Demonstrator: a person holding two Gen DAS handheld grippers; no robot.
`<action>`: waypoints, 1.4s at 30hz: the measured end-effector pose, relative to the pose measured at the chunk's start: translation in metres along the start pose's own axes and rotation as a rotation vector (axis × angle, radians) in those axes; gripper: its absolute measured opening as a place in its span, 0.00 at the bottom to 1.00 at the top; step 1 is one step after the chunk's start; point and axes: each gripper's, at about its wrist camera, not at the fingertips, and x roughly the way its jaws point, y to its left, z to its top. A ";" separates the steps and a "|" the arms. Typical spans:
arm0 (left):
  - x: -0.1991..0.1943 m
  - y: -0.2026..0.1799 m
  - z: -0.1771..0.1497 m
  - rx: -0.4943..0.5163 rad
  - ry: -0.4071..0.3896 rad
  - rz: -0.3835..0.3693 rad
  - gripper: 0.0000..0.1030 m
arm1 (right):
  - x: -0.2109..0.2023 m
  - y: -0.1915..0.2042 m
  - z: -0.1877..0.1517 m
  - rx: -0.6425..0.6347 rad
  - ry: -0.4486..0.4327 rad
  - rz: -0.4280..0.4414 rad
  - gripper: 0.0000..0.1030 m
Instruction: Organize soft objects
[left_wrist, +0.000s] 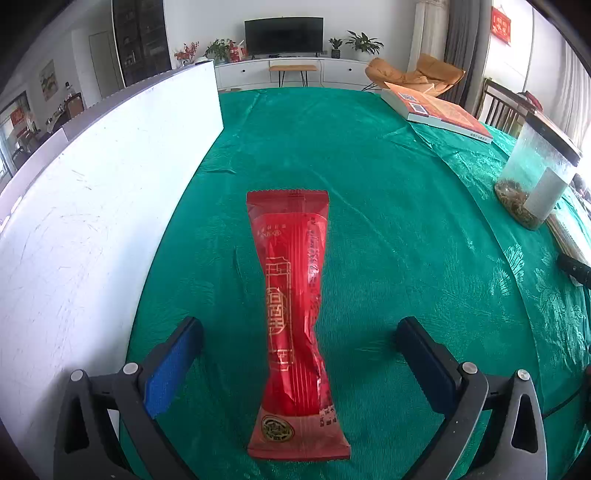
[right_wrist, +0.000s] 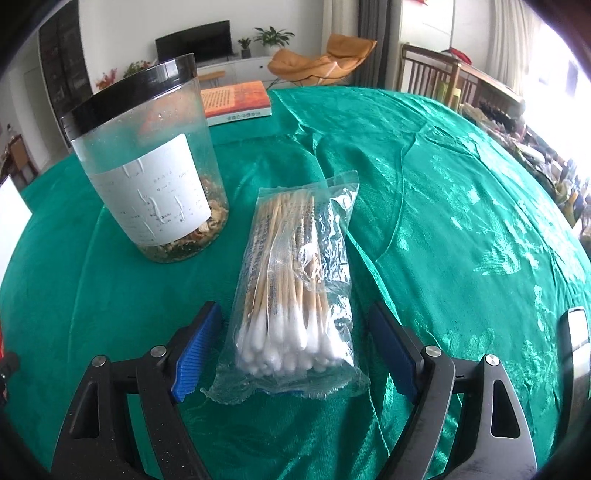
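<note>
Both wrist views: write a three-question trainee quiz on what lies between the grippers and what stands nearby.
1. True or false: the left gripper is clamped on the red packet.
2. What lies between the right gripper's open fingers? A) a book B) a bag of cotton swabs C) a spoon
3. Which lidded container stands on the green tablecloth left of the swabs in the right wrist view?

Key: 1. False, the pads stand apart from it. 2. B. 3. The clear jar with a black lid.
</note>
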 end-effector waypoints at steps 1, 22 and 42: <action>0.000 0.000 0.000 0.000 0.000 0.000 1.00 | 0.005 -0.002 0.001 -0.001 0.001 -0.001 0.82; 0.001 -0.001 0.001 -0.001 0.000 0.000 1.00 | 0.008 -0.005 0.001 -0.002 0.002 -0.002 0.82; 0.001 -0.001 0.001 -0.001 -0.001 0.000 1.00 | 0.008 -0.004 0.001 -0.002 0.002 -0.002 0.82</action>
